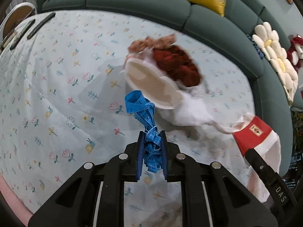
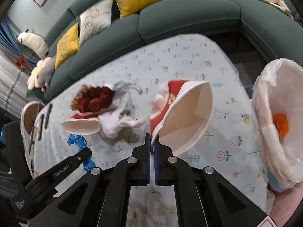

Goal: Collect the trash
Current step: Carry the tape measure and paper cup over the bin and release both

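Both claws clamped on trash above the flowered tablecloth.

Going left to right: the left gripper is pinched tight on a crumpled blue measuring tape, whose loops trail toward 12 o'clock. At 1 o'clock lies a tipped paper cup beside a red-brown hair clump and white tissue. The right gripper is closed on the rim of a red-and-white paper cup, lifted. At its 3 o'clock stands a lined trash bin.
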`<state>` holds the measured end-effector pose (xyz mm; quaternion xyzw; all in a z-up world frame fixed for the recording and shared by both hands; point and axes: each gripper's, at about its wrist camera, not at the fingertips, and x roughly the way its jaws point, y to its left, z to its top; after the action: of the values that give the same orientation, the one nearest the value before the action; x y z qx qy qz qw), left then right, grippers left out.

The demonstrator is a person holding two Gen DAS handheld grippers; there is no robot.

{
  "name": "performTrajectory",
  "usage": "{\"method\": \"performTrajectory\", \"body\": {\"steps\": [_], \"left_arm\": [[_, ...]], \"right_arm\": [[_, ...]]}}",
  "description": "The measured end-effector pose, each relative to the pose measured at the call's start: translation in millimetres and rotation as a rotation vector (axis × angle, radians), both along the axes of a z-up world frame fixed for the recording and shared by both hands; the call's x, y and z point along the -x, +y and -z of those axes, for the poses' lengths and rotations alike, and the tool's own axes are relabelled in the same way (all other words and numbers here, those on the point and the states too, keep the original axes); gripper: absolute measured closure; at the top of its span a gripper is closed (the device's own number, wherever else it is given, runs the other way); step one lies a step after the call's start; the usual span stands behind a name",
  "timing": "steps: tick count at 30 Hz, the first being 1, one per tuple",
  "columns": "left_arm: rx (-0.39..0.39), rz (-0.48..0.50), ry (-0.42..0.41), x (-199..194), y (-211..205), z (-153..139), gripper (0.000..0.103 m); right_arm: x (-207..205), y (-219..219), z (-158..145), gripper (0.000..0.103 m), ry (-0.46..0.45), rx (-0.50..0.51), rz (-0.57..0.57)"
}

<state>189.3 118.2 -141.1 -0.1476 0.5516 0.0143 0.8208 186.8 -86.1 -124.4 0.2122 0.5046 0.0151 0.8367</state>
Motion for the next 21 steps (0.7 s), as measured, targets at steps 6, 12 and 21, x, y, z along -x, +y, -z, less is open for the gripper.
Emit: {"method": "performTrajectory", "body": {"steps": [6,12,21], "left_arm": [[-0.009,0.05,-0.084,19.1,-21.4,-41.1,0.088],[-0.023,0.135,-0.181,30.6,-66.5,-84.4,0.088],[-0.046,0.31,-0.295,52.4,-150.9,-129.5,0.088]], "right_arm": [[19.7,-16.8,-41.3,0.1,-0.092,-0.008,0.016],[45.2,-46.4,-84.5,0.1,-0.19,-0.014,0.053],[82.4,-99.7,-128.9,0.1,-0.291,0.011,0.118]]}}
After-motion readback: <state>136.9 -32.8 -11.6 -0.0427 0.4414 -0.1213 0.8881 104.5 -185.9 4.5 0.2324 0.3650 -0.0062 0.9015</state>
